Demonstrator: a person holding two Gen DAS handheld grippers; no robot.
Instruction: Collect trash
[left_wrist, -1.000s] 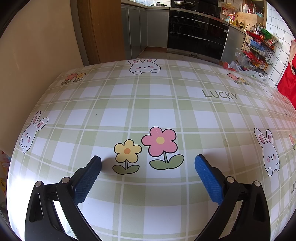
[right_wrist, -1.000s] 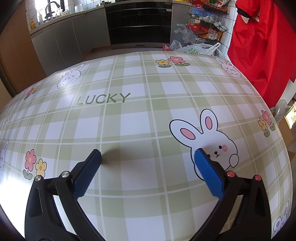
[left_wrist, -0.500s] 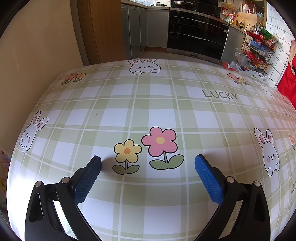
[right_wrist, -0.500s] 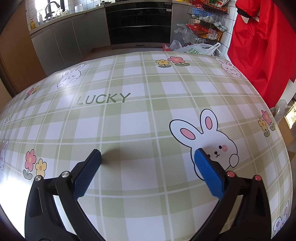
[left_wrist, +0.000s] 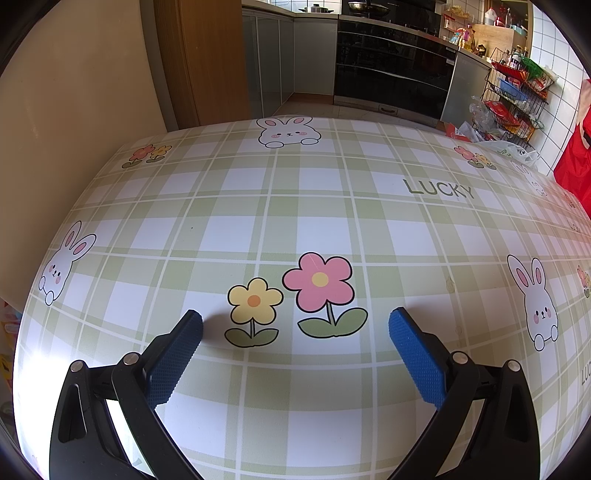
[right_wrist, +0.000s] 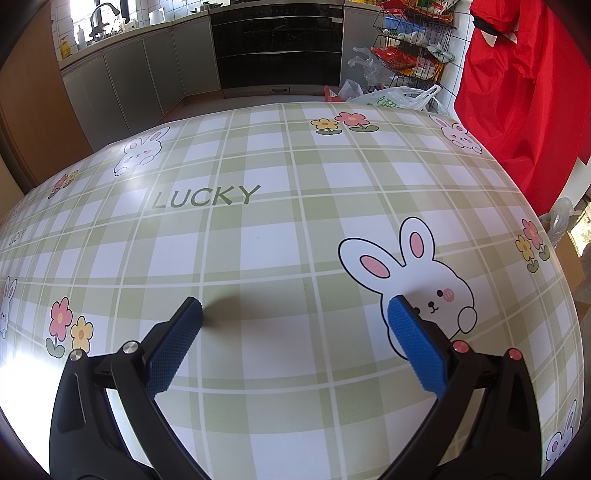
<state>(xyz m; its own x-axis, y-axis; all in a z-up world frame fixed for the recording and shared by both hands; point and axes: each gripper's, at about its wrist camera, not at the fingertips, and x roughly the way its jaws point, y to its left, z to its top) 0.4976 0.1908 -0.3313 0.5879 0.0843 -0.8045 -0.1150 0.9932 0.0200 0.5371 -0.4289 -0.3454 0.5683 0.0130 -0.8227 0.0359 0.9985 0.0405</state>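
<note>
Over the desk (left_wrist: 332, 221), both tools hang above a green-and-white check cloth printed with bunnies, flowers and the word LUCKY. No trash lies on the cloth in either view. Left hand-held gripper (left_wrist: 295, 323): blue pads spread wide, nothing between them, one yellow and one pink printed flower in the gap. Right hand-held gripper (right_wrist: 294, 308): also spread wide and empty, its right pad (right_wrist: 415, 347) over a printed bunny. Beyond the far edge stands a kitchen: grey cabinets (right_wrist: 147, 74), one black oven front (right_wrist: 277, 48), one wire rack (right_wrist: 410, 48) full of packets, a few plastic bags (right_wrist: 395, 98) on the floor beneath it. One red cloth (right_wrist: 517, 92) hangs at the right.
</note>
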